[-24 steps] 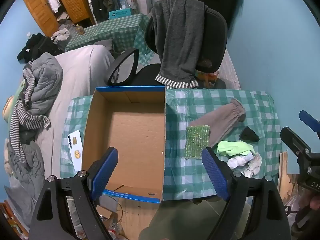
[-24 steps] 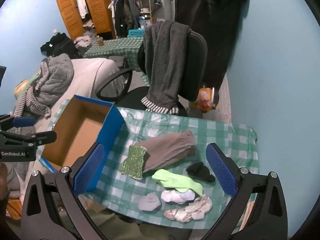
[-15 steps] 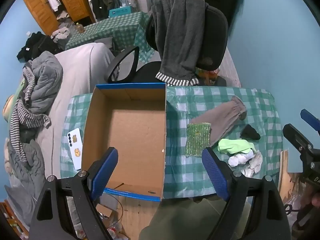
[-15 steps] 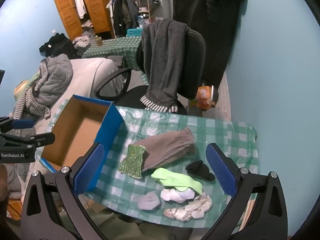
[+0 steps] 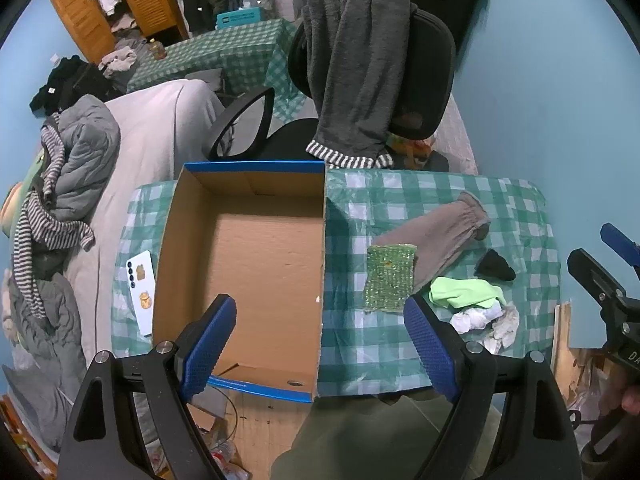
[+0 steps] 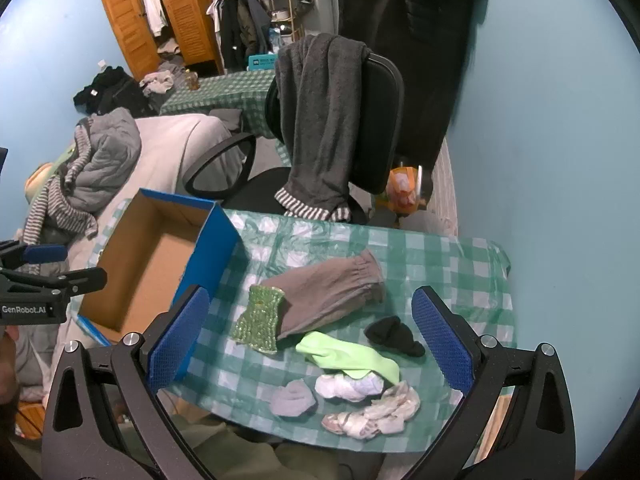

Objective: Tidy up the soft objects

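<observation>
With both the left gripper [image 5: 318, 340] and right gripper [image 6: 308, 340] spread wide and holding nothing, the soft items, beginning with the lime-green sock [image 6: 346, 358] at lower centre, should each be pinched mid-body and carried to the empty blue-rimmed cardboard box [image 6: 218, 236] at left.

Walls: plain light blue [image 6: 540, 140] on every visible side.
Chair: a black office chair [image 6: 380, 120] stands behind the table, a dark grey garment [image 6: 320, 120] draped over its back.
Wardrobe: wooden louvred doors [image 6: 176, 12] stand open at the far end.
Second table: green-checked cloth [image 5: 224, 52], farther back.
Bed: pale cover [image 5: 160, 128] heaped with grey clothing [image 5: 80, 152].
</observation>
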The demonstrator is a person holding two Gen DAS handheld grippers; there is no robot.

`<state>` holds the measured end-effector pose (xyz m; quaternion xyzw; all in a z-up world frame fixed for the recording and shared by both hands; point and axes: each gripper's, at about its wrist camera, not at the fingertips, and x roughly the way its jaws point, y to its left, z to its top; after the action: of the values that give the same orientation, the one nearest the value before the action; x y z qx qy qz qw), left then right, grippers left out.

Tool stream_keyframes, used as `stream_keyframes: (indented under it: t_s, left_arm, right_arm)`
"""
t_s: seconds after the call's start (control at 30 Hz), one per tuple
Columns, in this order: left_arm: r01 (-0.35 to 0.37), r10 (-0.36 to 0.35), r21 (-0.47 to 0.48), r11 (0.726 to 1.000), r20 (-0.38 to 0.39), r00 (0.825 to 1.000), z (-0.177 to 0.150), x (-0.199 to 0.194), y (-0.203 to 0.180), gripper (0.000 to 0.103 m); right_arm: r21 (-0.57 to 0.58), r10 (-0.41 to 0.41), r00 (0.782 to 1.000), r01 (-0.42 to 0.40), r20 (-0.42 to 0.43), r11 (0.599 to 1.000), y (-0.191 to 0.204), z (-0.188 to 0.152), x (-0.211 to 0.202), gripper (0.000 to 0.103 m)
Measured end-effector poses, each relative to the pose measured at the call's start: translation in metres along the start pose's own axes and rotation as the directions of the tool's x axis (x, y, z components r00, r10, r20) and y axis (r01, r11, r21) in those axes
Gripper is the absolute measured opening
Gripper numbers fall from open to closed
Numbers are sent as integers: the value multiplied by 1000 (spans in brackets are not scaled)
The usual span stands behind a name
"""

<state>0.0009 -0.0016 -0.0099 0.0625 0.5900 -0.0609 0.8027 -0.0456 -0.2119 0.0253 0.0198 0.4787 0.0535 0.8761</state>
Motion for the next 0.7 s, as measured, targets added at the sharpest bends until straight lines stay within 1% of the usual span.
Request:
stream_keyframes:
  t_s: [0.7]
  left_arm:
    - [4, -4, 4, 1000, 0, 1000, -1, 0, 1, 87]
  right_arm:
    - [1, 2, 1000, -2, -3, 1000, -2, 2, 0, 101]
